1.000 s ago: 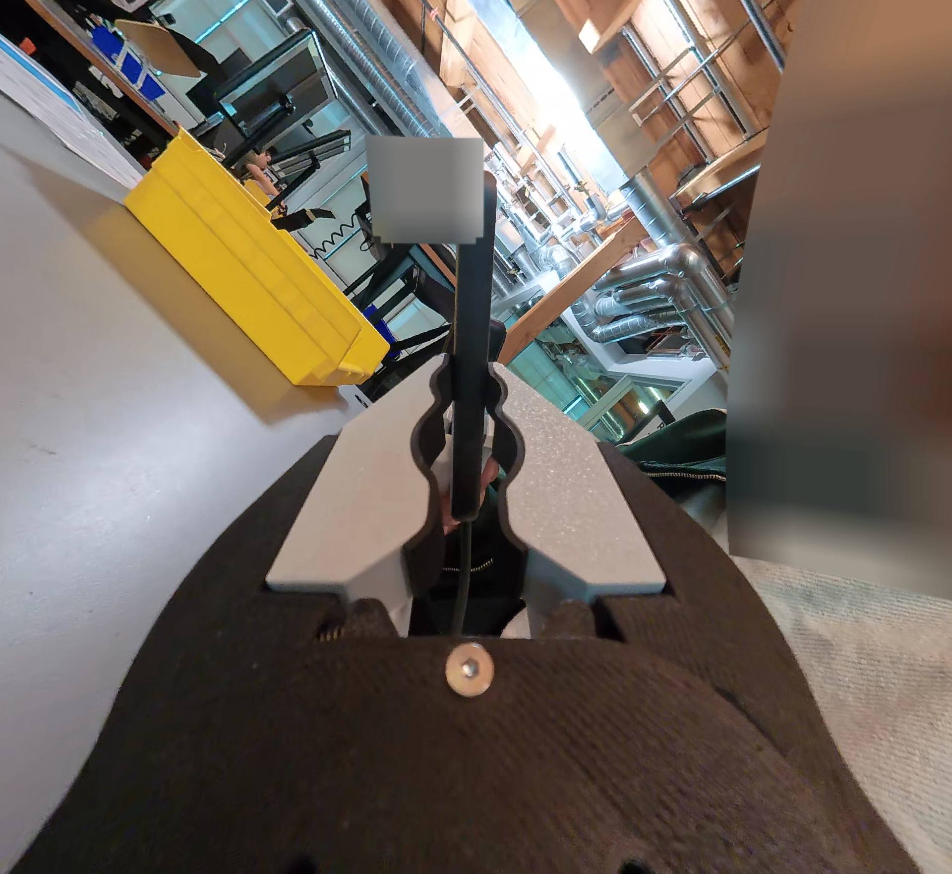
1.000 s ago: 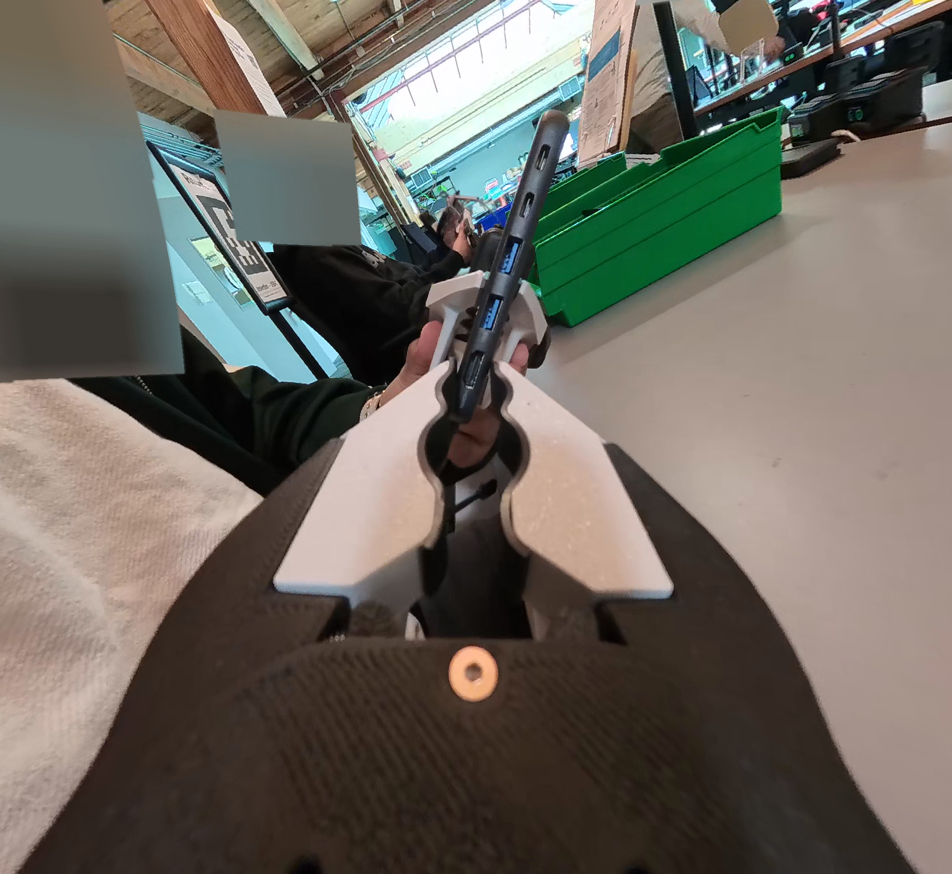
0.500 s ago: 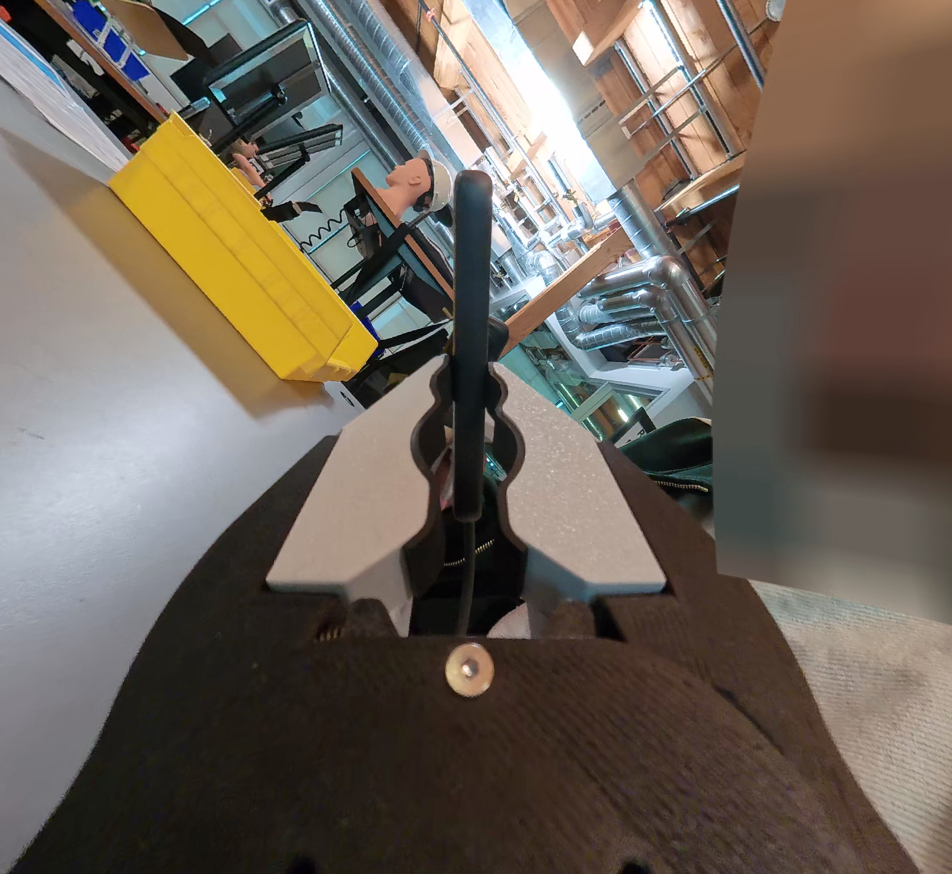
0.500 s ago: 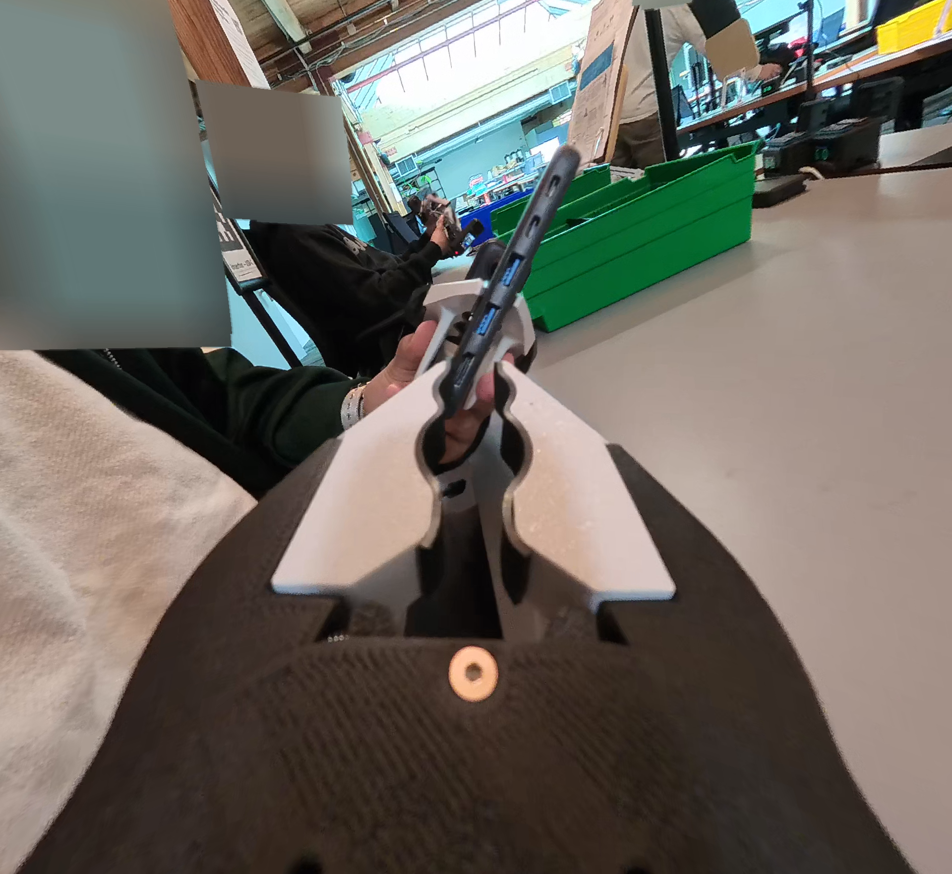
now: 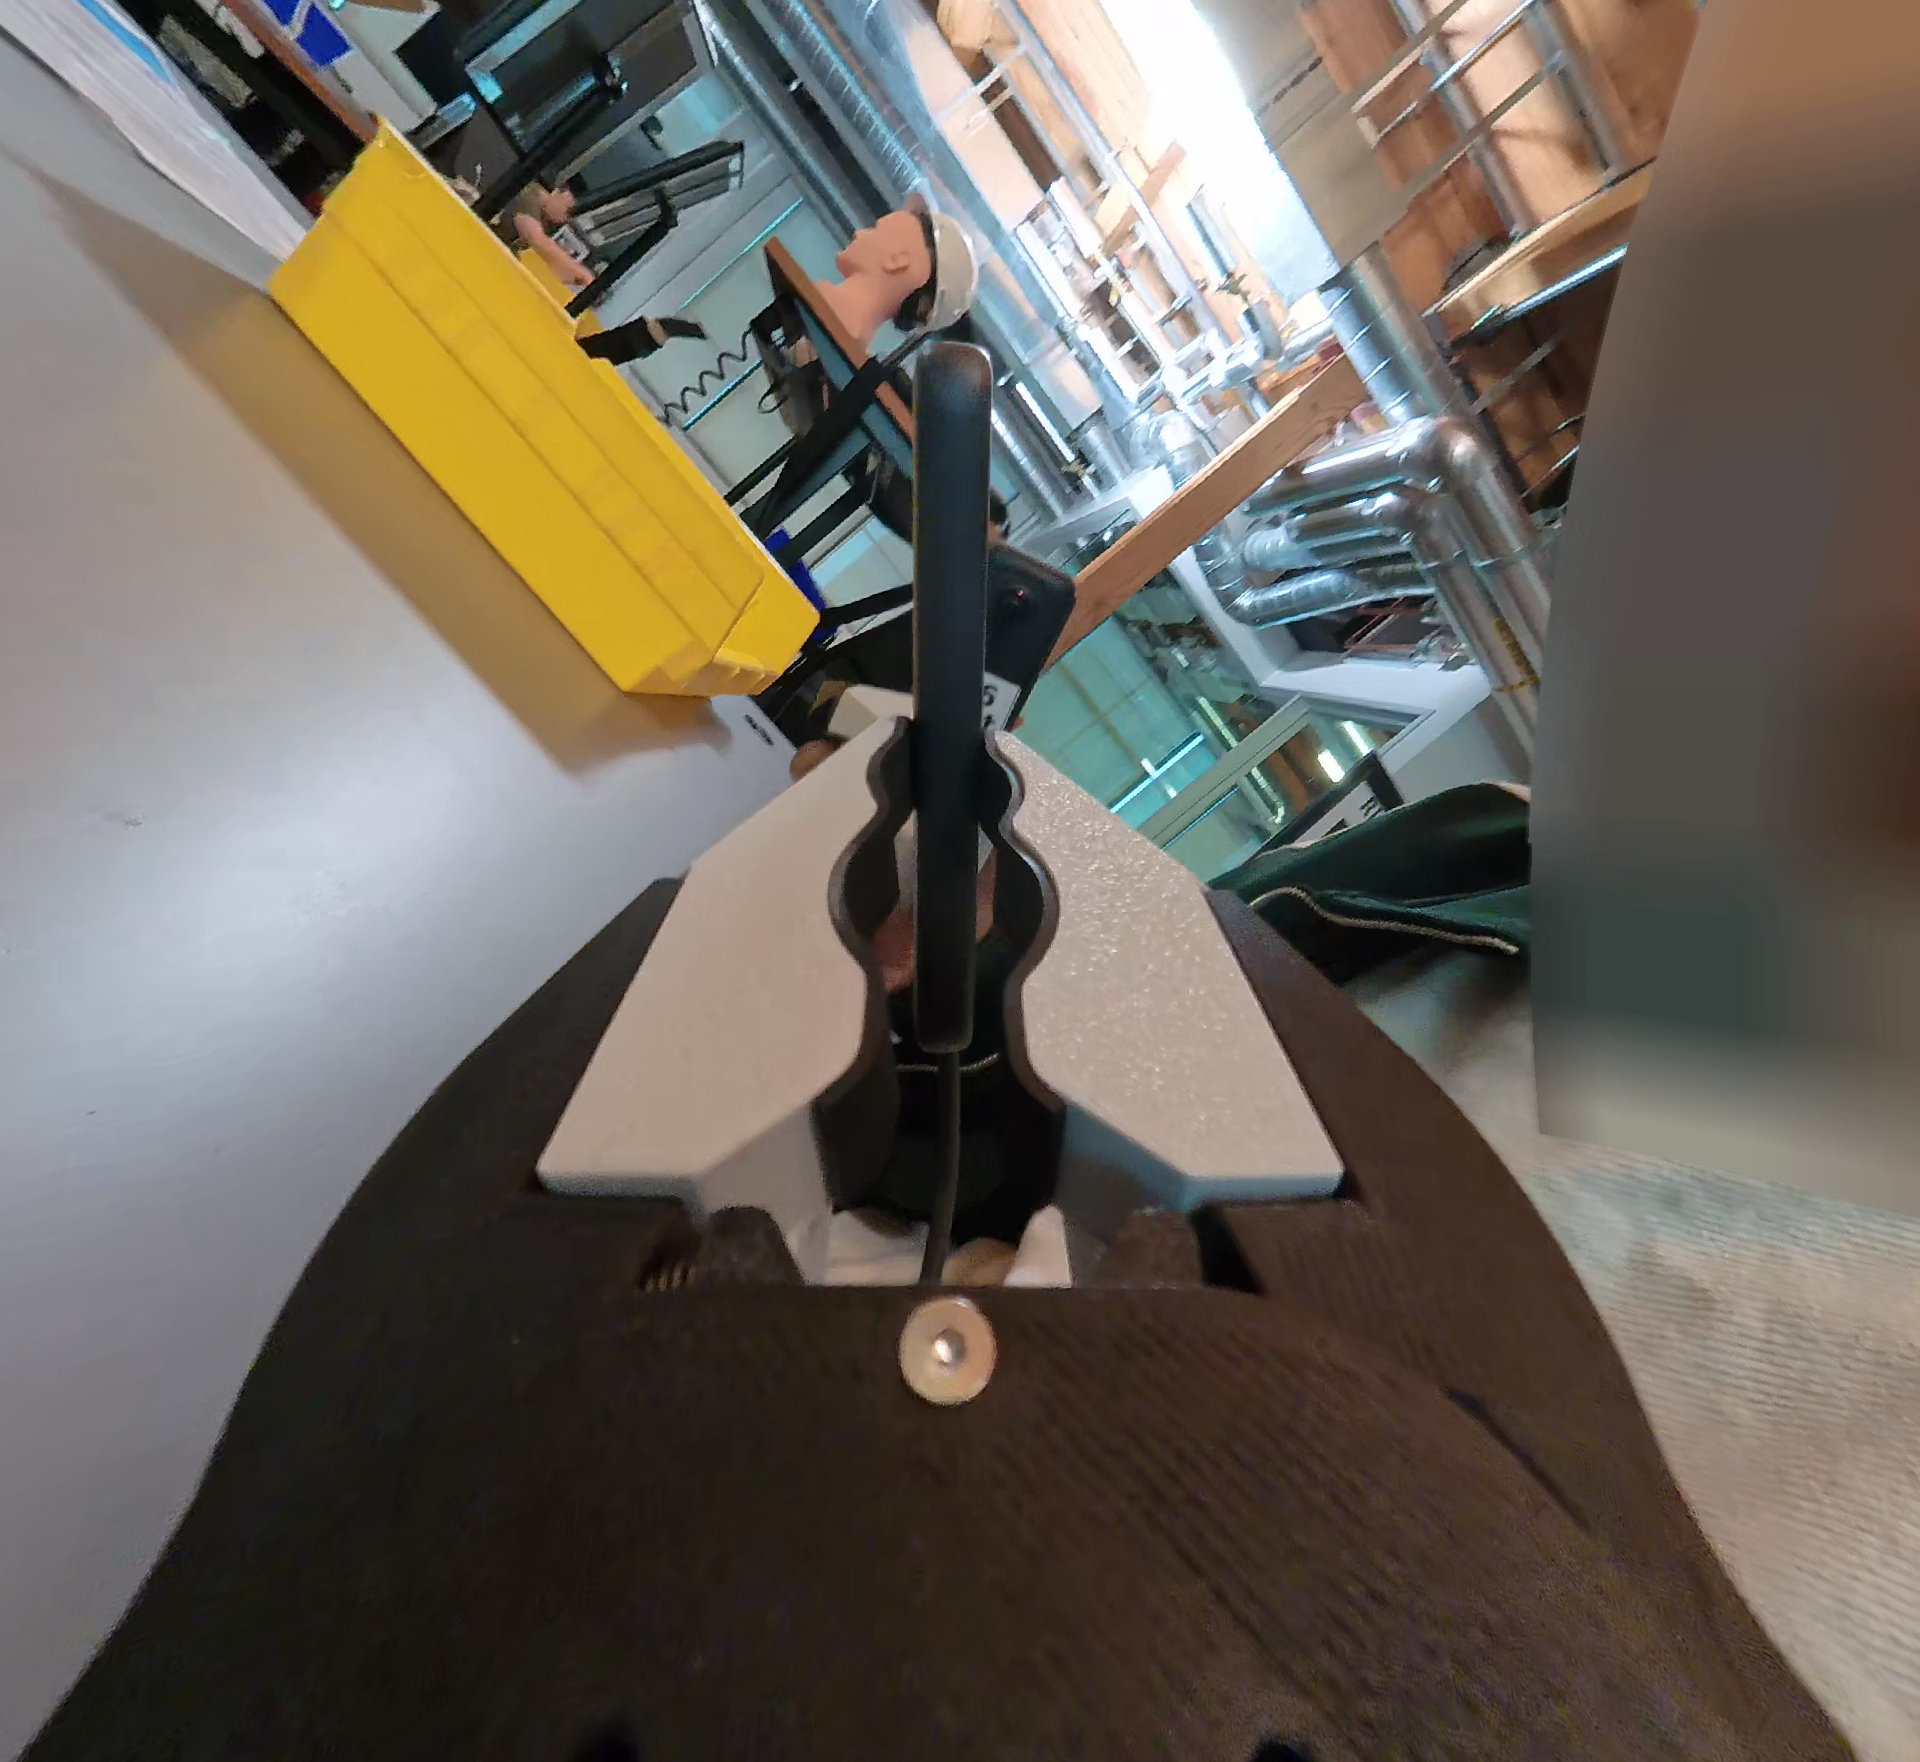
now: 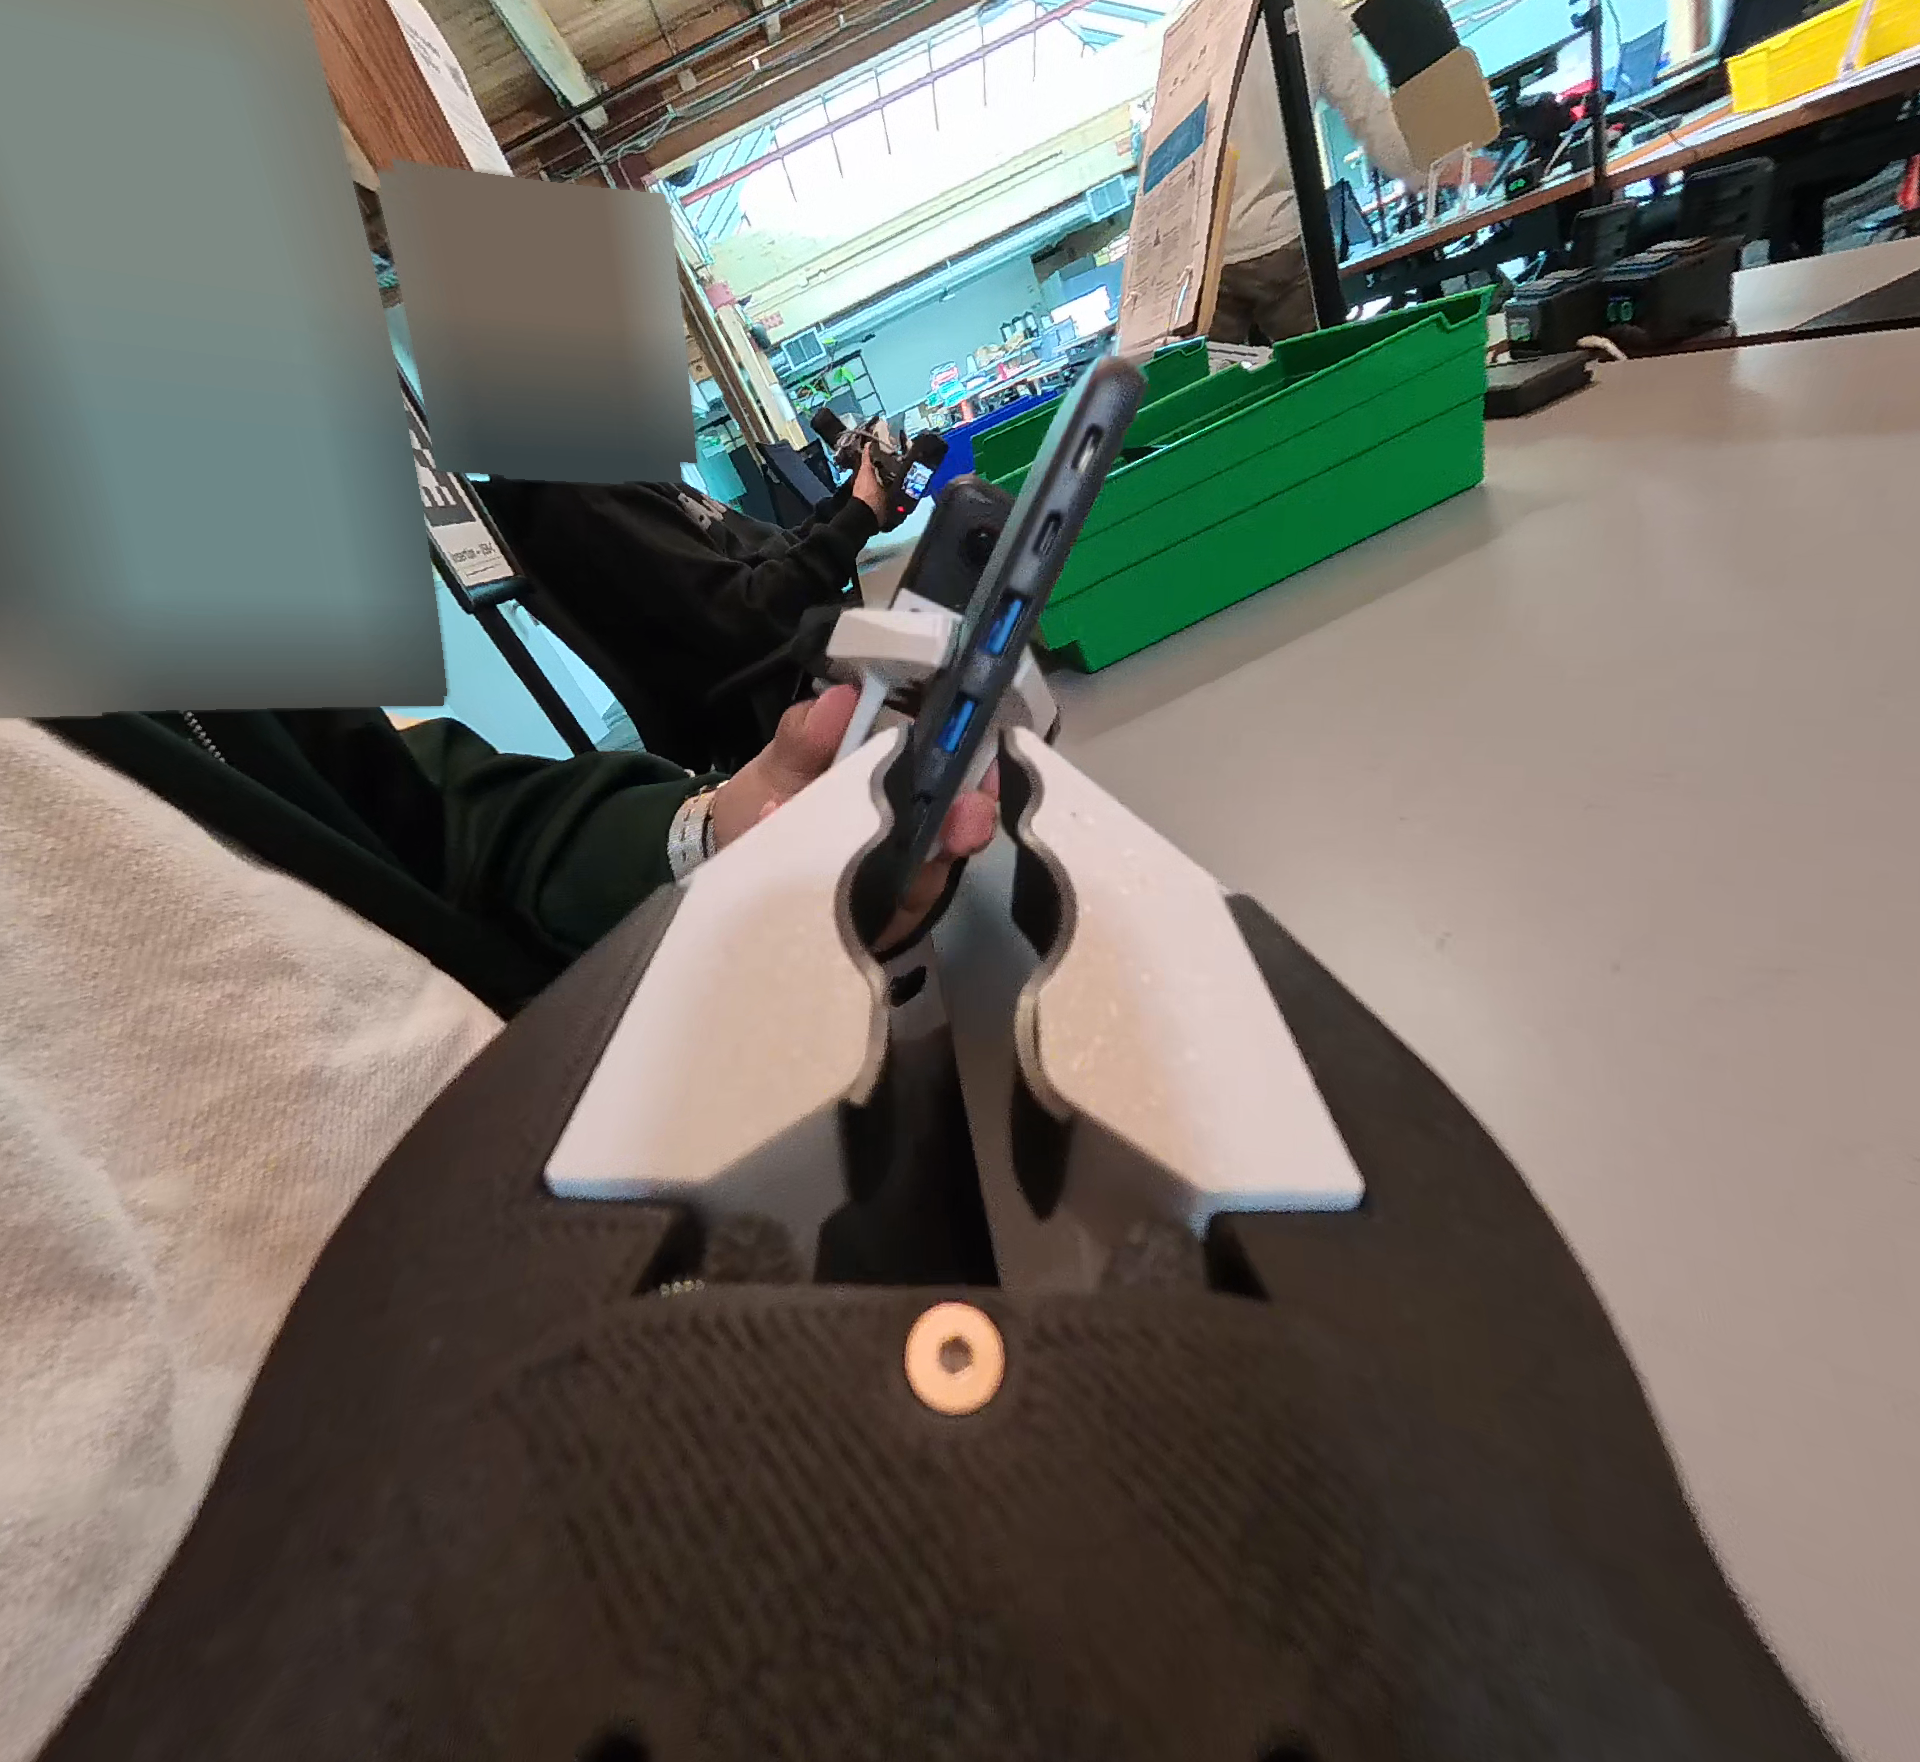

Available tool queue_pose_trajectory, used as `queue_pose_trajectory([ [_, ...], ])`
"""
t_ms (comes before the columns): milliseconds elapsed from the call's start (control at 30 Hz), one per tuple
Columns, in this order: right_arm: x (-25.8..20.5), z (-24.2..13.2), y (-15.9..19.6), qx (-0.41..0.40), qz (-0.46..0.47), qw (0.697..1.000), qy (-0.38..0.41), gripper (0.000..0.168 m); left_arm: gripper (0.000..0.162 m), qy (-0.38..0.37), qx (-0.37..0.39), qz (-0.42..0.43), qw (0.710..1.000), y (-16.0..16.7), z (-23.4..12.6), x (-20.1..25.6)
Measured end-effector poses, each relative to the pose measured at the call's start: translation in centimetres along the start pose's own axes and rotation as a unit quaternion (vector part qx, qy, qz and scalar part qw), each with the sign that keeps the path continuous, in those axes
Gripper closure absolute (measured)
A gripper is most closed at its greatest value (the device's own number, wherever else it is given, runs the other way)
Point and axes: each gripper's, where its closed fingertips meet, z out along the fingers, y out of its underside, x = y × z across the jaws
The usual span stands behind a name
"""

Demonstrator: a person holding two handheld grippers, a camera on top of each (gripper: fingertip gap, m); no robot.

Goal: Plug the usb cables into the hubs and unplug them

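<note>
A slim dark USB hub [image 5: 948, 569] stands edge-on between the tips of my left gripper [image 5: 948, 756], which is shut on it. The hub's thin black cable [image 5: 948, 1172] runs down between the fingers. In the right wrist view the same hub [image 6: 1049, 517] leans right and shows two blue ports [image 6: 1003, 621]. Its lower end sits between the tips of my right gripper [image 6: 945, 762], which is closed narrowly on it. The left gripper's white fingers [image 6: 894, 642] clamp the hub's middle from the far side. No separate USB plug shows.
The grey table [image 5: 208, 777] carries a yellow bin [image 5: 540, 465] at the far left. In the right wrist view a green bin [image 6: 1299, 465] stands on the table [image 6: 1558, 777] behind the hub. A hand [image 6: 790, 767] holds the left gripper. Another person sits beyond.
In the right wrist view the hub has tilted further right and now shows more of its port side. Both views have shifted slightly. Both grippers stay closed.
</note>
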Motion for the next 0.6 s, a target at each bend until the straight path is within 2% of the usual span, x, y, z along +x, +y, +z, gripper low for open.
queue_pose_trajectory([
  [167, 1.1, -0.4, -0.6, 0.017, 0.024, 0.999, 0.020, 0.149, 0.154, -0.036, -0.048, 0.027, 0.998, 1.5, 0.5, -0.8],
  [333, 1.0, -0.1, 0.1, 0.002, 0.042, 0.999, 0.014, 0.142, 0.154, -0.066, -0.095, 0.067, 0.991, 3.0, 0.9, -1.4],
  [467, 1.3, 0.0, 0.7, -0.012, 0.052, 0.998, 0.021, 0.151, 0.154, -0.080, -0.124, 0.091, 0.985, 4.0, 1.1, -1.6],
  [600, 1.4, -0.1, 0.7, -0.015, 0.063, 0.998, 0.017, 0.152, 0.154, -0.077, -0.126, 0.081, 0.986, 4.1, 1.1, -1.7],
])
